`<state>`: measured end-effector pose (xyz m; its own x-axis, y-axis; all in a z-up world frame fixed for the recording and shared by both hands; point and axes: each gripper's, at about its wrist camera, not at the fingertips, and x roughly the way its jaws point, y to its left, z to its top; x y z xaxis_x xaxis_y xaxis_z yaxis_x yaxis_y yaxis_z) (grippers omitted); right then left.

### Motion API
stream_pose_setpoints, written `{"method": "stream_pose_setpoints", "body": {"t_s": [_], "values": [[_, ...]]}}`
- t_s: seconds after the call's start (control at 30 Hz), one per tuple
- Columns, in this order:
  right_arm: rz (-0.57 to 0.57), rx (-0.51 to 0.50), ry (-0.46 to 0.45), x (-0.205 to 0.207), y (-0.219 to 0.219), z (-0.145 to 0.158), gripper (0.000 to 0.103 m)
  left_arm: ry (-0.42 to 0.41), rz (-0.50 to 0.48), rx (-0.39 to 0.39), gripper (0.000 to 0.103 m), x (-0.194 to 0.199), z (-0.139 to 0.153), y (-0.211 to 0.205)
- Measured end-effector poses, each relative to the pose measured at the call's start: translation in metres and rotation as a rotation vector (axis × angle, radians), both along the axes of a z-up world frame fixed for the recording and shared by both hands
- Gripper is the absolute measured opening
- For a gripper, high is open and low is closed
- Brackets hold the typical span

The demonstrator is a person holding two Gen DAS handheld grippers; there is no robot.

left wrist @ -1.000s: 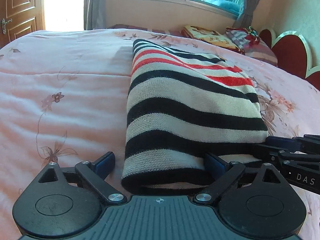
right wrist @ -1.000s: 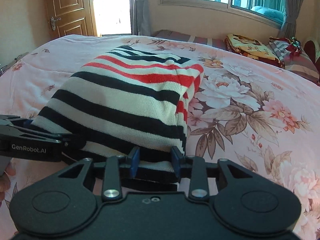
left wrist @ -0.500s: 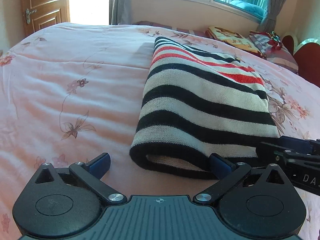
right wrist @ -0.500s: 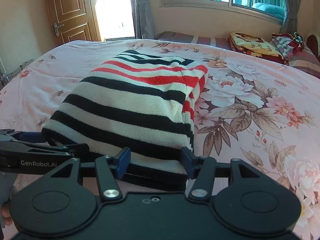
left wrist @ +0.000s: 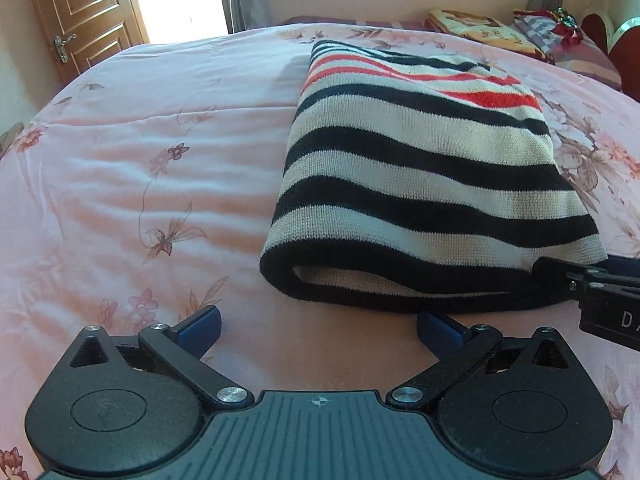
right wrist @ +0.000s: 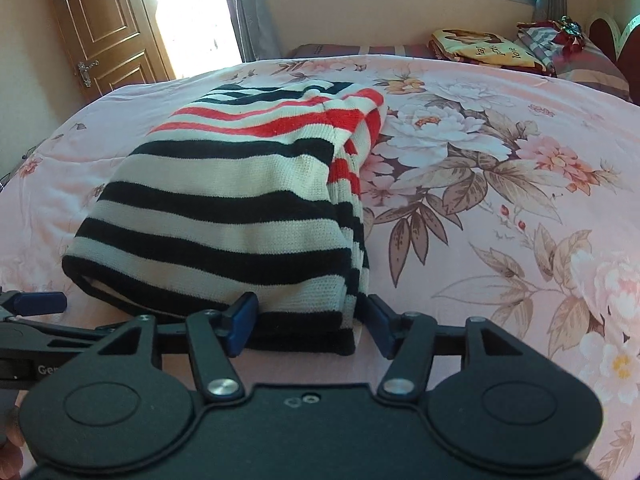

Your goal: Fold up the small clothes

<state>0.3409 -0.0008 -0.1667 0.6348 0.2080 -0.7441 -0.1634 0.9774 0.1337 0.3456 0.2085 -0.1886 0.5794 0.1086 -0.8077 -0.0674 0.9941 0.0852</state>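
Left wrist view: a folded knit sweater [left wrist: 420,168], striped black, cream and red, lies on the pink floral bedspread [left wrist: 140,160], long axis running away toward the window, bare quilt to its left. Left gripper [left wrist: 318,326] gapes clear of the rolled hem; right gripper [right wrist: 308,320] straddles its near corner, spread

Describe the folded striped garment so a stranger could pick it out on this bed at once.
Start from the wide pink floral bedspread that fills the room. Near its middle lies a folded knit sweater, the only garment on the open cover. It has cream and black bands near its front edge and red stripes at the far end, unlike the yellow printed blanket stacked by the headboard.
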Motion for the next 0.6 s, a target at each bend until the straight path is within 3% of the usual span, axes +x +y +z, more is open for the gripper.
{"method": "stream_pose_setpoints", "body": {"t_s": [0.1, 0.2, 0.33, 0.5, 0.6], "values": [[-0.007, 0.022, -0.008, -0.003, -0.006, 0.010, 0.058, -0.054, 0.006, 0.016, 0.103, 0.000, 0.018, 0.001], [-0.032, 0.043, -0.088, -0.002, -0.012, 0.032, 0.058, -0.072, -0.014, 0.012, 0.103, 0.013, 0.036, 0.004], [-0.030, 0.032, -0.132, 0.028, -0.008, 0.052, 0.058, -0.134, -0.033, 0.029, 0.103, 0.046, 0.055, 0.003], [-0.082, -0.008, -0.157, 0.077, 0.006, 0.053, 0.059, -0.106, -0.074, 0.036, 0.103, 0.105, 0.054, -0.001], [-0.153, -0.055, -0.147, 0.101, 0.008, 0.043, 0.063, -0.081, -0.046, -0.047, 0.103, 0.129, 0.042, 0.007]]}}
